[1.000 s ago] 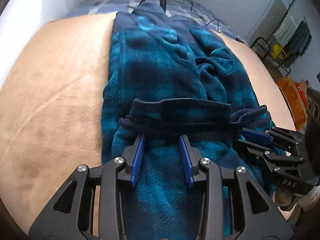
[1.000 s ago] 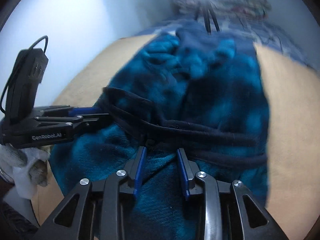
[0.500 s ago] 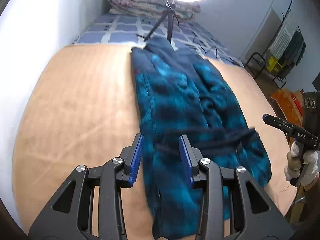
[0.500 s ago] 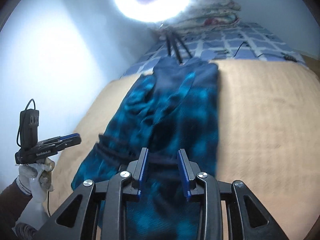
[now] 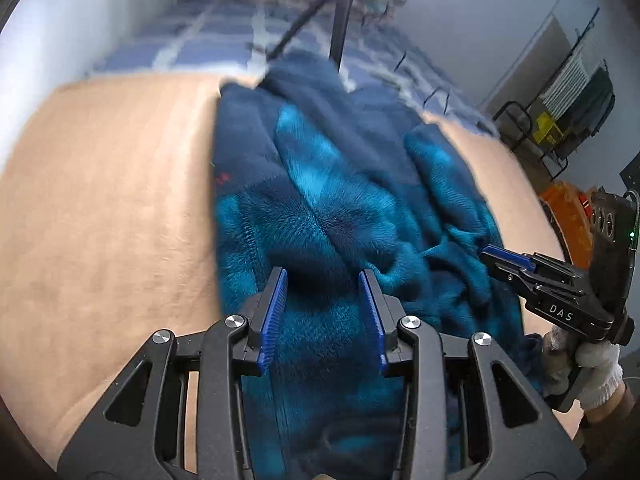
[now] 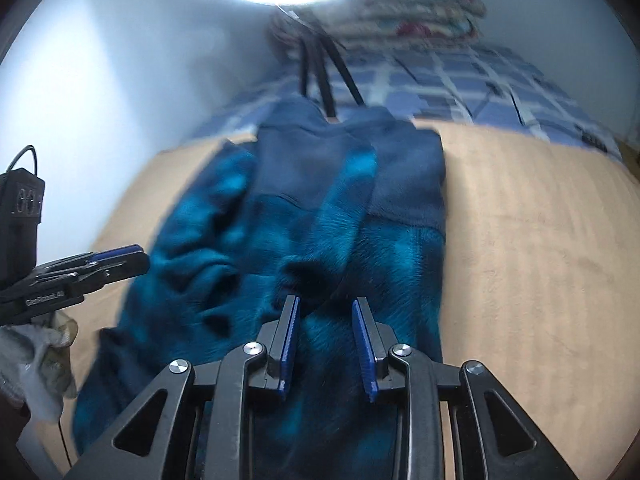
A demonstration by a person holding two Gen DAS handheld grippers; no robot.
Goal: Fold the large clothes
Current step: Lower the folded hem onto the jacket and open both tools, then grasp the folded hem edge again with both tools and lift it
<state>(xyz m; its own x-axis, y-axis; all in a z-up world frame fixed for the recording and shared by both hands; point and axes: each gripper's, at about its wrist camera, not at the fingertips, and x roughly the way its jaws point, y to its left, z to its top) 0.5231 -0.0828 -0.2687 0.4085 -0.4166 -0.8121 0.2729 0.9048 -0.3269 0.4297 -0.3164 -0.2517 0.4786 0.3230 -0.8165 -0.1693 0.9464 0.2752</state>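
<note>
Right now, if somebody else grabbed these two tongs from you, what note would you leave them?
Left tongs: open, holding nothing, low over the blue fleece garment.
Right tongs: open too, empty, over the same garment.
The garment lies lengthwise on the tan cover, narrowed into a long rumpled strip, its far end near the tripod legs.
Done: the sides look folded inward.
Left: probably grip the near end and fold it toward the far end, then smooth the bunched side.

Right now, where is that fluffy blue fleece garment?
The fluffy blue fleece garment lies lengthwise down the middle of the tan cover, directly ahead of both open grippers, its far end by the black tripod legs.
</note>
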